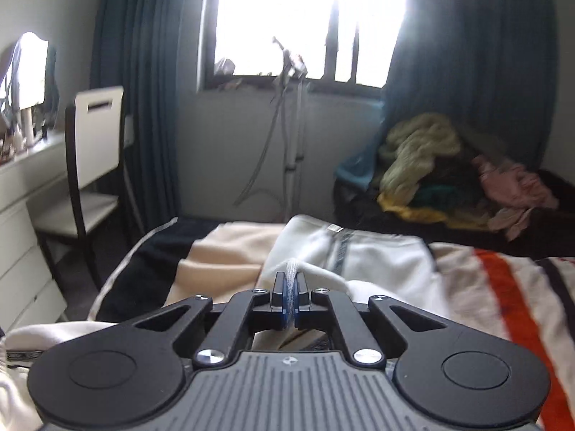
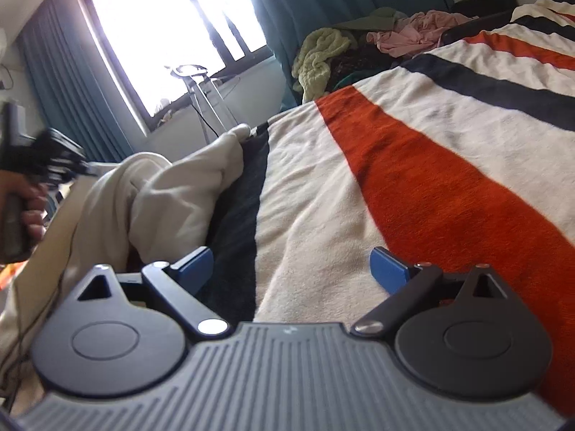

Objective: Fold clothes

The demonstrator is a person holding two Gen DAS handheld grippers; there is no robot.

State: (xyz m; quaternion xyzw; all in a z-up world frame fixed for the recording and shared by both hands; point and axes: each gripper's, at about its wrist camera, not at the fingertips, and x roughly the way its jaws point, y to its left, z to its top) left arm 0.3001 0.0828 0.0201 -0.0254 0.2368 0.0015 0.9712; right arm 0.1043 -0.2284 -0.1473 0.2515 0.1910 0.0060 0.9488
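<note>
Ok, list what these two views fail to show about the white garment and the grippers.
- White garment: its near part sits behind the left gripper body in the left wrist view, so its type is unclear.
- Left gripper in the right wrist view: motion-blurred and cut by the edge.
- Clothes pile: small, items indistinct.

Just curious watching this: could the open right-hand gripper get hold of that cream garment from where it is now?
Probably yes. The right gripper is open over the striped blanket, and the cream garment lies just beside its left finger with nothing between them.
</note>
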